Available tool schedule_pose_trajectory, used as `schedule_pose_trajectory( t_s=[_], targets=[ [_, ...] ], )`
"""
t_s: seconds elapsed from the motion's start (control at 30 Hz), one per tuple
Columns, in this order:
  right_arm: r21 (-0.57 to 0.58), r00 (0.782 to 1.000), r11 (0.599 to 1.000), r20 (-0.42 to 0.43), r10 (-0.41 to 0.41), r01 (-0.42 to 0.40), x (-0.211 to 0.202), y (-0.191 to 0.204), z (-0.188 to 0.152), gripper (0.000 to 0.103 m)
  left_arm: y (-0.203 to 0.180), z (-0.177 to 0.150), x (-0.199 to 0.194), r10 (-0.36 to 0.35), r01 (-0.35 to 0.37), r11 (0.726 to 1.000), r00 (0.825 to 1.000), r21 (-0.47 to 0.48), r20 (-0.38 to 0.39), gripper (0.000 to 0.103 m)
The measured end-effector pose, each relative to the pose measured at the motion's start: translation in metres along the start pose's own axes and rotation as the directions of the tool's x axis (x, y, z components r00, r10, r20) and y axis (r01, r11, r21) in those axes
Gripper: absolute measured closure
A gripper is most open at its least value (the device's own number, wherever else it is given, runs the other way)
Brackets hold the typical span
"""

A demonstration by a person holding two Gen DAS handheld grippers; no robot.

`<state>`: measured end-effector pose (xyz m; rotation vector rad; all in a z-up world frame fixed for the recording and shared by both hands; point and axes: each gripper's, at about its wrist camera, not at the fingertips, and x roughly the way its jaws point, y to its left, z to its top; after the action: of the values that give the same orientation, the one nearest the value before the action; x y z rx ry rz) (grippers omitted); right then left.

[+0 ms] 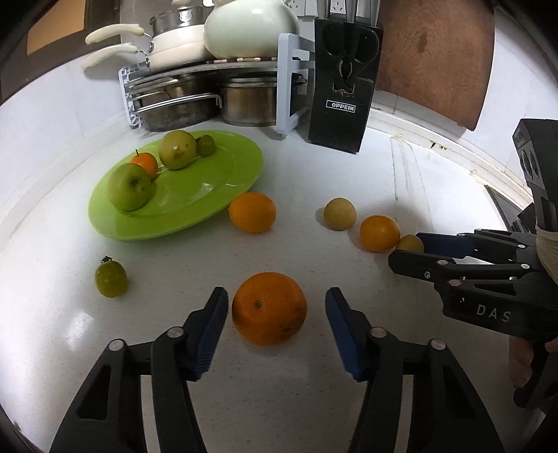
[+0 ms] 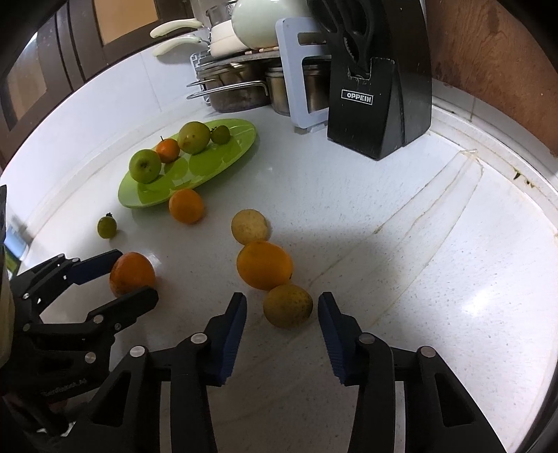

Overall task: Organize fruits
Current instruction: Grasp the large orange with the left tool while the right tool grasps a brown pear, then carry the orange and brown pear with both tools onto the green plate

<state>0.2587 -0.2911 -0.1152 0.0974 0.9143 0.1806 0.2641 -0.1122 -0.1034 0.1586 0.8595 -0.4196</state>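
Note:
A green plate (image 1: 216, 181) (image 2: 230, 146) holds a green apple (image 1: 129, 186), a small orange (image 1: 145, 163), a yellow-green fruit (image 1: 177, 149) and a small green one (image 1: 206, 144). My left gripper (image 1: 276, 306) (image 2: 132, 275) is open, its jaws either side of a large orange (image 1: 269, 308) (image 2: 132, 273) on the counter. My right gripper (image 2: 282, 308) (image 1: 406, 249) is open around a yellow-brown fruit (image 2: 287, 306) (image 1: 411, 243). Loose on the counter lie an orange (image 1: 251, 212), a pale yellow fruit (image 1: 339, 213), another orange (image 1: 379, 232) and a small green fruit (image 1: 111, 277).
A black knife block (image 1: 343, 87) (image 2: 380, 101) stands at the back, beside a grey rack (image 1: 216, 94) of steel pots with a white kettle (image 1: 249, 28) on top. A wooden board (image 1: 436, 59) leans at the back right. The counter's raised rim (image 1: 453, 146) curves on the right.

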Motion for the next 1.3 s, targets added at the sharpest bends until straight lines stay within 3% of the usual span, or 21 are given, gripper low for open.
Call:
schedule_pose_trajectory(
  t_s=[0.27,0.73,1.3],
  targets=[
    [0.002,1.000,1.000,-0.004,0.001,-0.001,0.001,-0.001,0.000,0.073,0.002,0.002,0.001,0.016,-0.016,1.000,1.000,0.000,0.002,0.061],
    [0.004,1.000,1.000,0.011,0.012,-0.012,-0.011,0.003,-0.002,0.073,0.000,0.000,-0.008,0.006,-0.006,1.000,1.000,0.002,0.021,0.061],
    [-0.035,0.994,0.999,0.106,0.040,-0.036,-0.049,0.025,0.006,0.073,0.004,0.000,-0.055,0.033,-0.032,0.999,0.992,-0.009,0.123,0.061]
  ],
)
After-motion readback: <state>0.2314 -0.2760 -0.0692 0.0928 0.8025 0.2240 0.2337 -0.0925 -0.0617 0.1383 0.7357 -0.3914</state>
